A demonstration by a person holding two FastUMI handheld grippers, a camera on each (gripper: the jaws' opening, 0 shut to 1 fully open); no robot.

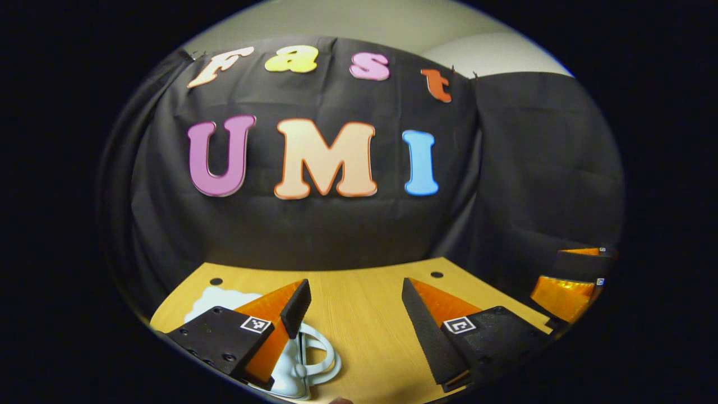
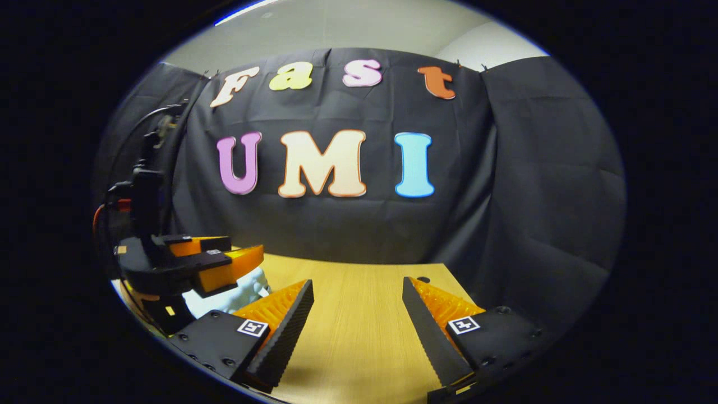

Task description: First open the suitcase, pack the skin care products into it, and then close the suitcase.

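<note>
A pale blue-white suitcase (image 1: 317, 362) with a loop handle lies on the wooden table (image 1: 359, 320), low in the left gripper view. It sits partly under my left gripper's left finger (image 1: 294, 308). My left gripper (image 1: 354, 286) is open, with bare table between its fingertips. In the right gripper view, my right gripper (image 2: 357, 285) also stands open above bare table. There the left gripper (image 2: 219, 264) hovers at the left over the pale suitcase (image 2: 247, 292). The right gripper (image 1: 566, 286) shows at the far right of the left gripper view.
The black cloth wall (image 2: 359, 224) closes off the table's far edge and right side. Two small dark holes (image 1: 436, 275) mark the tabletop near the back. A cable (image 2: 140, 129) runs up from the left gripper.
</note>
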